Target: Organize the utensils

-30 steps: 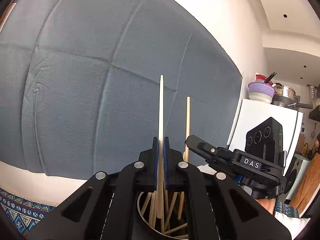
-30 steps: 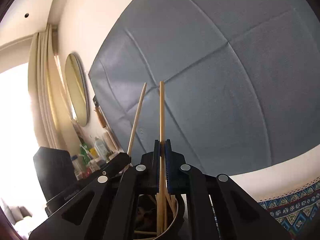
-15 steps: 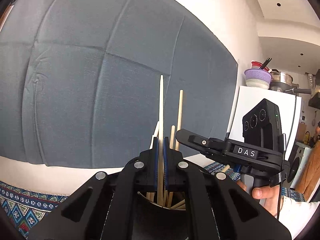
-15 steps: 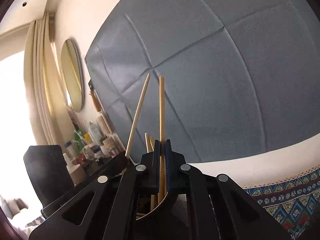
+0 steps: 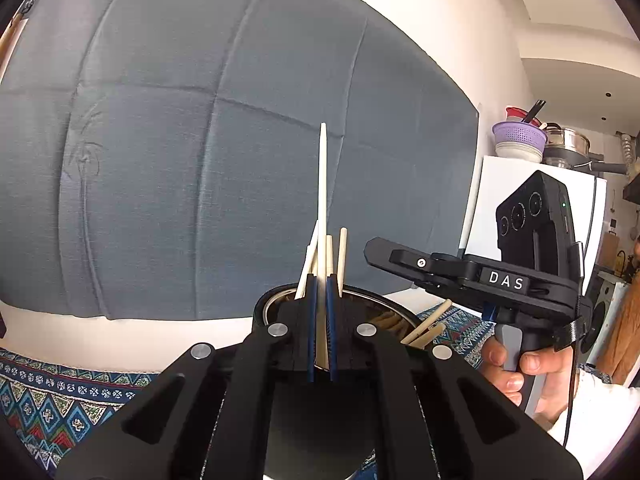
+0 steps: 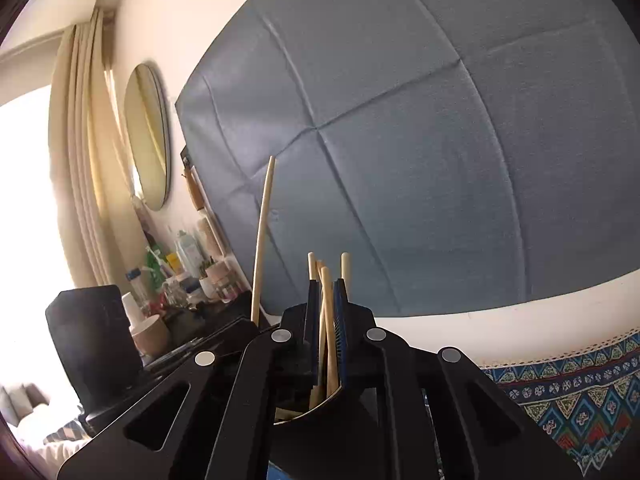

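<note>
left gripper (image 5: 320,320) clamps a pale chopstick (image 5: 322,184) above the holder (image 5: 372,300); right gripper (image 6: 328,320) seemingly parted.

Both tools are matte black with silver screws and blue pads; the right tool (image 5: 404,258) carries white "DAS" lettering.

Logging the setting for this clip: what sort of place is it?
Probably a lived-in home: a white fridge topped with bowls and pots, a round wall mirror over bottles, and a grey cloth backdrop.
</note>
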`<move>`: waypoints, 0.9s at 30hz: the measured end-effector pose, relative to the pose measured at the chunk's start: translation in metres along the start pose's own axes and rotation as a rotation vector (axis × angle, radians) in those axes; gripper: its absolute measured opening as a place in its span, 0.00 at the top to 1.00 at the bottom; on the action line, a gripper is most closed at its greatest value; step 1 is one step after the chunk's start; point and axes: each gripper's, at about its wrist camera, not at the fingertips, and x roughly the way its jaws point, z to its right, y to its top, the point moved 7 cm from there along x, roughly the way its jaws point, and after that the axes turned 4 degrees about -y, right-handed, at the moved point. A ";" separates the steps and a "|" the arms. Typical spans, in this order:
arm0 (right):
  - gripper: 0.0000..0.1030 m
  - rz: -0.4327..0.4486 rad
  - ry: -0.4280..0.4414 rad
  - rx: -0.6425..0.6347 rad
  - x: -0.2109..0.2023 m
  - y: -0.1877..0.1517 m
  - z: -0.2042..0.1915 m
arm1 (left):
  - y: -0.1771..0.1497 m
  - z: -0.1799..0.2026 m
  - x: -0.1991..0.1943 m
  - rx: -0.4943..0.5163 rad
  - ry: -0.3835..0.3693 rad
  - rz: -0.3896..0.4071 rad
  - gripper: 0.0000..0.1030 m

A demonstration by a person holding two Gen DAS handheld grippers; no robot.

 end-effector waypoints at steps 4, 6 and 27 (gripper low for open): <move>0.91 0.008 -0.018 -0.003 -0.012 0.006 -0.004 | 0.000 0.002 -0.008 -0.009 0.012 -0.006 0.94; 0.91 0.016 -0.028 -0.001 -0.020 0.008 -0.004 | 0.001 0.002 -0.013 -0.018 0.019 -0.008 0.91; 0.18 0.073 -0.238 -0.087 -0.125 0.000 -0.050 | 0.006 0.032 -0.103 -0.018 0.160 -0.038 0.06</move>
